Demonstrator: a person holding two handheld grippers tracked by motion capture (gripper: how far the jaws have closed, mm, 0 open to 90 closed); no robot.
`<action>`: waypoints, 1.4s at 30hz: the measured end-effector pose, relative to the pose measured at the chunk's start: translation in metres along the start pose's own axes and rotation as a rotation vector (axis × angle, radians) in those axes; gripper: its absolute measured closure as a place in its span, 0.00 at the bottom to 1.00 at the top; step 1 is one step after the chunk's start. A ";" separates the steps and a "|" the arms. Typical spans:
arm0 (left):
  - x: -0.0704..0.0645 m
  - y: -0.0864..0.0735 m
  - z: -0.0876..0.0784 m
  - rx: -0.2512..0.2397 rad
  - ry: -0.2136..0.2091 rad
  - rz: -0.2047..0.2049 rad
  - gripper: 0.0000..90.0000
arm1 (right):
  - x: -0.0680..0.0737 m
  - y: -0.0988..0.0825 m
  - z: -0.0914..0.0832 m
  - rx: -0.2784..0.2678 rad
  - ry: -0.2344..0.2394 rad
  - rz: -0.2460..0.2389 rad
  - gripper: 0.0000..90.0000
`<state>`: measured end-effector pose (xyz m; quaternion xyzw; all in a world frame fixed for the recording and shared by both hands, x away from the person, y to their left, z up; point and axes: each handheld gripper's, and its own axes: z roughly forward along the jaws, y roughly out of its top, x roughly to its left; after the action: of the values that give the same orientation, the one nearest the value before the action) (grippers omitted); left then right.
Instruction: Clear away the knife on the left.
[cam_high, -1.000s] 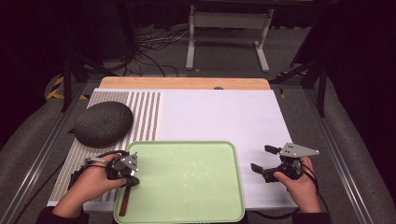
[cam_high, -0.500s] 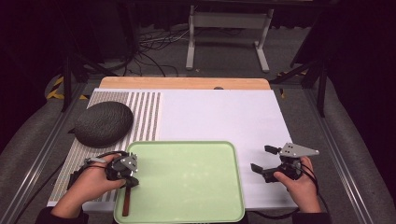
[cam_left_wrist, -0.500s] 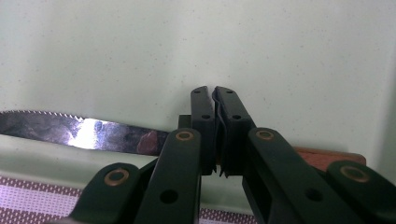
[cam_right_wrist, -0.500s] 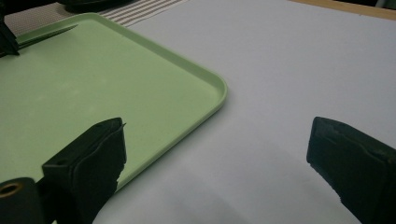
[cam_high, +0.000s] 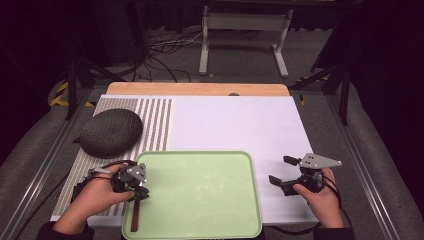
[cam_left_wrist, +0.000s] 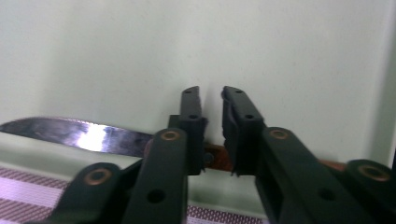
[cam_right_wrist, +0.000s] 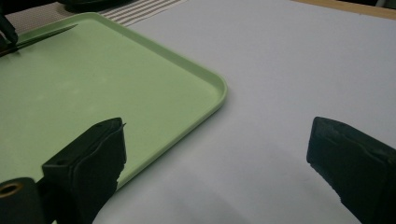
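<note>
One tray (cam_high: 200, 195): green, I see a knife (cam_left_wrist: 79, 135) lying inside along its left edge.
Left gripper (cam_high: 137, 186): over the knife handle, jaws just opening, slightly apart.
Right gripper (cam_high: 281, 172): right of tray, jaws wide apart, empty.

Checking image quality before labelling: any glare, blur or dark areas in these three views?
High view: the floor beyond the table is dark, while the white mat and green tray are evenly lit. Left gripper view: a bright glare patch on the knife blade, with the left gripper soft up close. Right gripper view: the right gripper is blurred and the tray rim is sharp.
</note>
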<state>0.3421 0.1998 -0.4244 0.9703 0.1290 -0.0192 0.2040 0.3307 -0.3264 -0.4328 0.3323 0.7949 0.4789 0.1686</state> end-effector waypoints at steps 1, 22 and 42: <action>-0.001 0.000 -0.001 -0.018 0.002 -0.011 0.80 | 0.000 0.000 0.000 0.000 0.001 -0.001 0.06; -0.003 -0.029 -0.039 -0.359 0.170 -0.129 0.13 | 0.003 0.002 -0.001 -0.041 -0.006 -0.008 0.05; -0.006 -0.103 -0.041 -0.785 0.287 -0.192 0.07 | 0.006 -0.002 -0.012 -0.148 -0.002 0.003 0.05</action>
<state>0.3086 0.3058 -0.4263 0.7954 0.2434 0.1479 0.5350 0.3182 -0.3304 -0.4281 0.3207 0.7567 0.5361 0.1927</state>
